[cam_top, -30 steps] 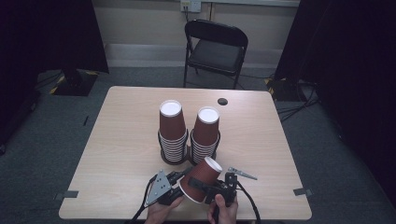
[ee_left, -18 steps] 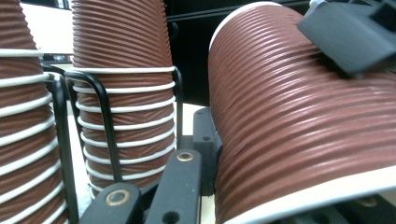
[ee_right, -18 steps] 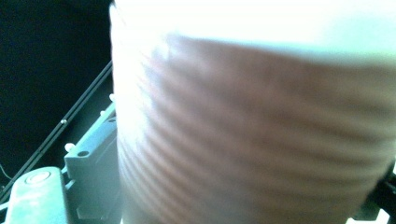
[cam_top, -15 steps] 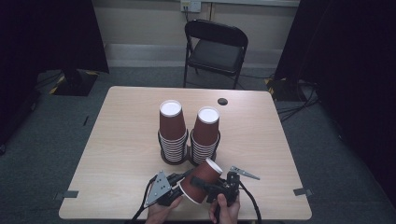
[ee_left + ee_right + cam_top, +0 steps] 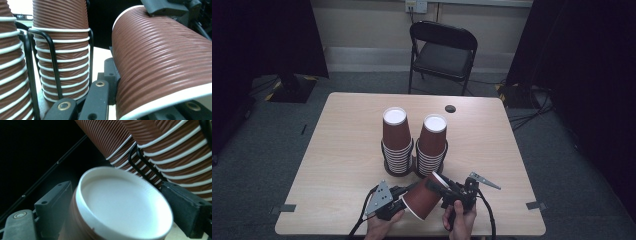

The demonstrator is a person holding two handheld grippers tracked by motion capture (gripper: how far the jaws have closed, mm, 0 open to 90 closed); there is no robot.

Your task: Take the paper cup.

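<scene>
Held cup: I see one brown ribbed paper cup (image 5: pixel 426 196) lying tilted between my two grippers, above the bench near its near edge, base end up and away from me, wide mouth toward the near-left.
Left gripper: my left gripper (image 5: pixel 398 201) sits at the cup's mouth end. Its jaws have just been closing and now pinch the cup at the rimmed mouth. In the left gripper view the ribbed wall (image 5: pixel 162 65) lies just beside the black jaw hardware.
Right gripper: my right gripper (image 5: pixel 451 192) is at the cup's base end. In the right gripper view the white recessed base (image 5: pixel 122 202) sits between the two black jaws, which press on the wall at either side, so the jaws pinch the cup.
Hands: my left hand (image 5: pixel 379 227) and right hand (image 5: pixel 459 222) come in over the near edge of the bench.
Cup stacks: two stacks of brown cups stand side by side near the bench centre, the left stack (image 5: pixel 396 140) and the right stack (image 5: pixel 432 145), each base up.
Wire holder: a black wire holder (image 5: pixel 404 170) rings the lower part of both stacks.
Bench: light wood bench (image 5: pixel 342 150); a small dark round disc (image 5: pixel 450 108) lies near its far edge.
Chair: a black folding chair (image 5: pixel 443 50) stands beyond the far edge.
</scene>
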